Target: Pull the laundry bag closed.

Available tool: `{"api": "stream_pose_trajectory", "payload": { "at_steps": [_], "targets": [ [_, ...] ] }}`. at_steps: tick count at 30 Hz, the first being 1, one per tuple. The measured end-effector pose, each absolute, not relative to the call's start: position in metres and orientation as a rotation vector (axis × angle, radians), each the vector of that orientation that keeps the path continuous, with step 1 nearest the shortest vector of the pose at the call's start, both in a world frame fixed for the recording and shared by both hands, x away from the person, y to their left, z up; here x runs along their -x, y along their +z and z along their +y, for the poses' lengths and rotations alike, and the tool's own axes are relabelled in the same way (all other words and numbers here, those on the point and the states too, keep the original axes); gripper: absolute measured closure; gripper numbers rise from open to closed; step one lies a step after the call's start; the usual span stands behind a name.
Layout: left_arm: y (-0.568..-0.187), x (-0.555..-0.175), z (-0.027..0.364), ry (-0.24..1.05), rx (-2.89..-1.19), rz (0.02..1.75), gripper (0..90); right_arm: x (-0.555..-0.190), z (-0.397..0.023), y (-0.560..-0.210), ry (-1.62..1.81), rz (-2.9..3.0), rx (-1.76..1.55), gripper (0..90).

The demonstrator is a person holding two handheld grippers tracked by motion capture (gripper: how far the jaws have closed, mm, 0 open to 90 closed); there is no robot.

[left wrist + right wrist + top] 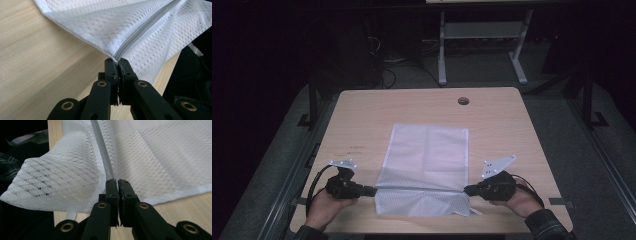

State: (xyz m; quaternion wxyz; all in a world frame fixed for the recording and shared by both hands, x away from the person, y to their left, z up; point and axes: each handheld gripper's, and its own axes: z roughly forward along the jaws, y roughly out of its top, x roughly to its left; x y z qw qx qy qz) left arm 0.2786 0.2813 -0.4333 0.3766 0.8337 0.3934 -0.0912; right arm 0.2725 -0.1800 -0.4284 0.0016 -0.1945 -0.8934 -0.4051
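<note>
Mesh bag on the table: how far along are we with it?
Done: both ends of the zipper edge are gripped, the left gripper and right gripper each shut on the mesh bag at the grey zipper. In hand: that edge is lifted and stretched between them above the table. Left: probably the fold itself; most of the bag lies flat.
</note>
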Motion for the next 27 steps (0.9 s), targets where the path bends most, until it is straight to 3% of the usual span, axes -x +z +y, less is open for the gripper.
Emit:
{"api": "stream_pose_trajectory", "payload": {
  "at_steps": [14, 20, 27],
  "targets": [
    [-0.437, -0.279, 0.275, -0.23, -2.14, 0.967, 84.9, -0.281, -0.183, -0.431, -1.24, -2.86, 0.618, 86.8],
    [-0.437, -0.279, 0.275, -0.215, -2.128, 0.963, 67.4, -0.284, -0.183, -0.432, -1.254, -2.835, 0.629, 85.0],
    [-0.433, -0.277, 0.275, -0.114, -2.134, 0.958, 34.3, -0.286, -0.18, -0.432, -1.306, -2.794, 0.693, 56.1]
  ]
}}
